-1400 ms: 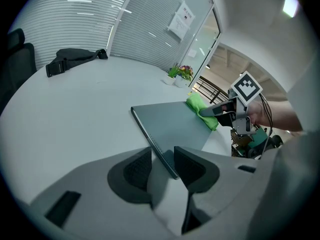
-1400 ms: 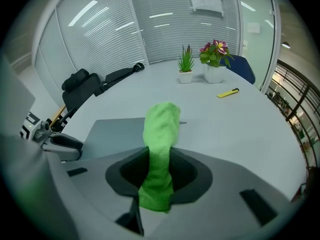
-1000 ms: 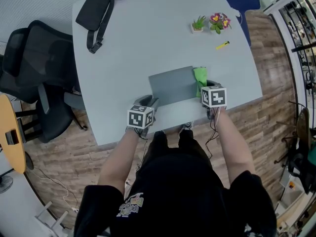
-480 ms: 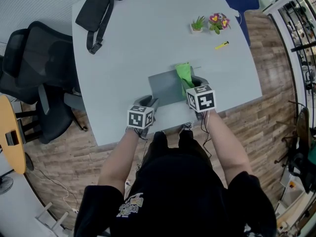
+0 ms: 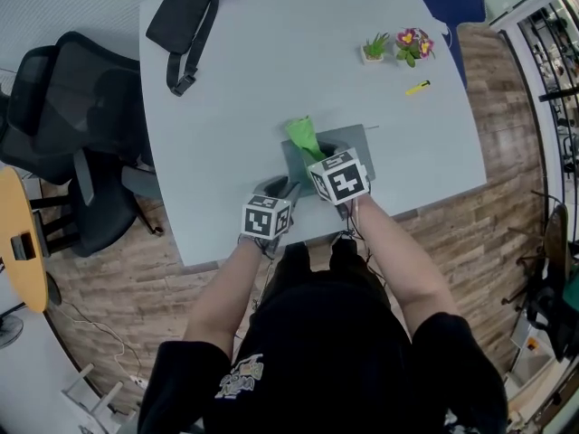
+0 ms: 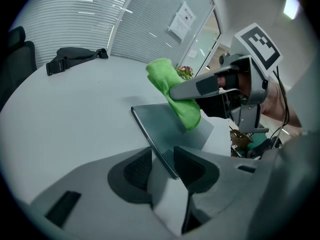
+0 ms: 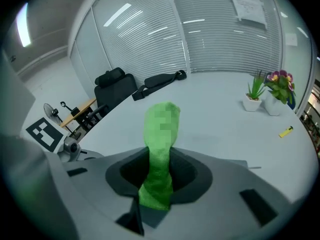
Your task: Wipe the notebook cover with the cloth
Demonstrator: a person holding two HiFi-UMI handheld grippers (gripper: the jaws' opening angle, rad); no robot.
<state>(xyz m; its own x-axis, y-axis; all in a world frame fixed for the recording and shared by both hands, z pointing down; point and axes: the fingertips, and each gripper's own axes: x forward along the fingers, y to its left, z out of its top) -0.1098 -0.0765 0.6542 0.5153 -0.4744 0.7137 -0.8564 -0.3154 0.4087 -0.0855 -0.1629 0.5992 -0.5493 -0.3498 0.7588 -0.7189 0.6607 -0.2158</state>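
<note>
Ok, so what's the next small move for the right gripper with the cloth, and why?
Probably sweep the cloth rightward across the notebook cover. The right gripper is shut on the cloth over the cover's left part, the right part lies bare, and the left gripper straddles its near corner.

Table (image 5: pixel 226 107): everything I see lies on it.
Notebook (image 5: pixel 360 145): flat near my edge, with the near left corner between my left gripper's (image 6: pixel 162 166) jaws.
Cloth (image 5: pixel 303 136): in my right gripper (image 7: pixel 159 176), over the notebook's left part.
Bag (image 5: pixel 181 21): far left corner.
Plants (image 5: pixel 374 47): two pots side by side, far right.
Marker (image 5: pixel 418 88): just nearer than the plants.
Chair (image 5: pixel 63 125): left of the table.
</note>
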